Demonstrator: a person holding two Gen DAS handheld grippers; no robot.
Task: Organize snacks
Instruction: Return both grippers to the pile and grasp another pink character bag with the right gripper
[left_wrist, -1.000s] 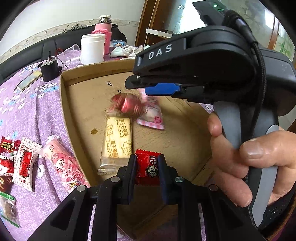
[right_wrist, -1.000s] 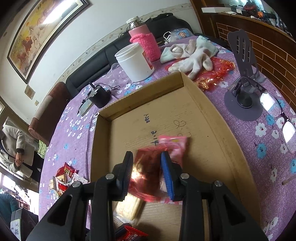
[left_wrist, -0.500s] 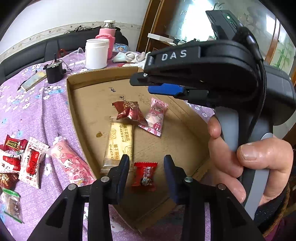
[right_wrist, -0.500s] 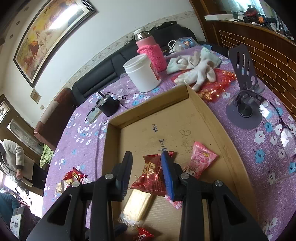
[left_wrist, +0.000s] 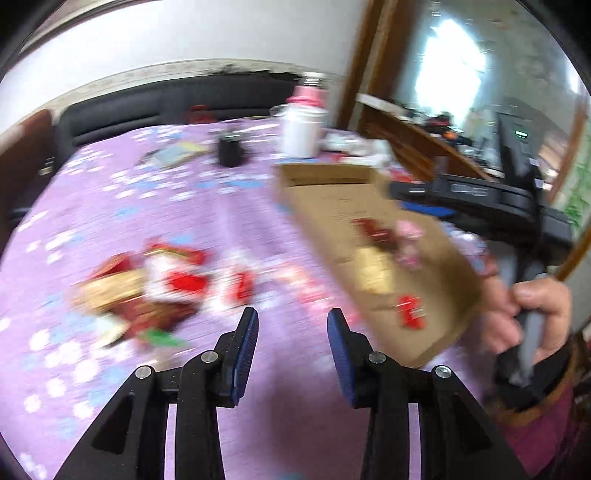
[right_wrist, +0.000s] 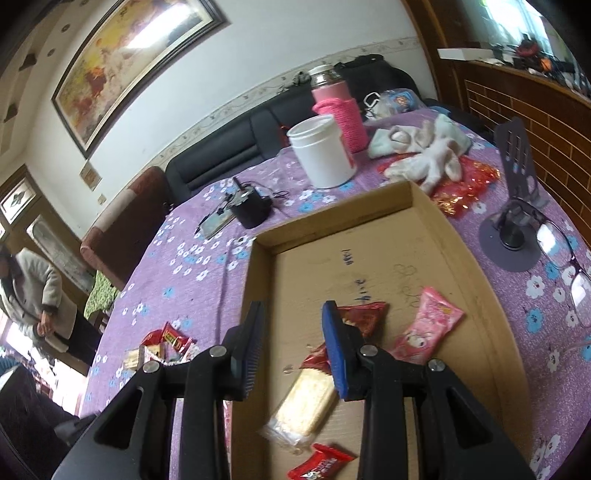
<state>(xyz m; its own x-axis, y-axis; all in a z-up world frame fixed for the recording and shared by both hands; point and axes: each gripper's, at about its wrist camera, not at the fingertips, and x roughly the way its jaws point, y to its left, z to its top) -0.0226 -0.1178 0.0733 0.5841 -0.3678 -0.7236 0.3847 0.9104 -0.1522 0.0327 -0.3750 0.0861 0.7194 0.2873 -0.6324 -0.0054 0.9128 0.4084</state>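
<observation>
you're holding the left gripper (left_wrist: 291, 332) over the purple cloth (left_wrist: 166, 206), jaws spread wide and gripping nothing. the left view is blurring badly, so the loose snacks (left_wrist: 162, 284) ahead and to the left of it are showing only as a red, white and gold smear – i cannot count them or tell one wrapper from another. in the right view a few of that pile (right_wrist: 162, 343) are peeking out beside the box's left wall

the right gripper (right_wrist: 291, 339) is hanging above the box (right_wrist: 476, 266), jaws also apart and empty. under it, four snacks are lying on the box floor: a dark red pack (right_wrist: 364, 317) partly behind the right finger, a pink pack (right_wrist: 428, 325) just beside it, a pale biscuit bar (right_wrist: 306, 406) nearer you, and a small red candy (right_wrist: 321, 465) at the near edge. the red pack and the bar are overlapping or touching; the candy is lying apart

so the job is looking partly done – four in, a cluster left out on the cloth. my guess is the left gripper is heading for that pile next. with wrappers heaped together there, you are risking pinching two at once, or catching the cloth
</observation>
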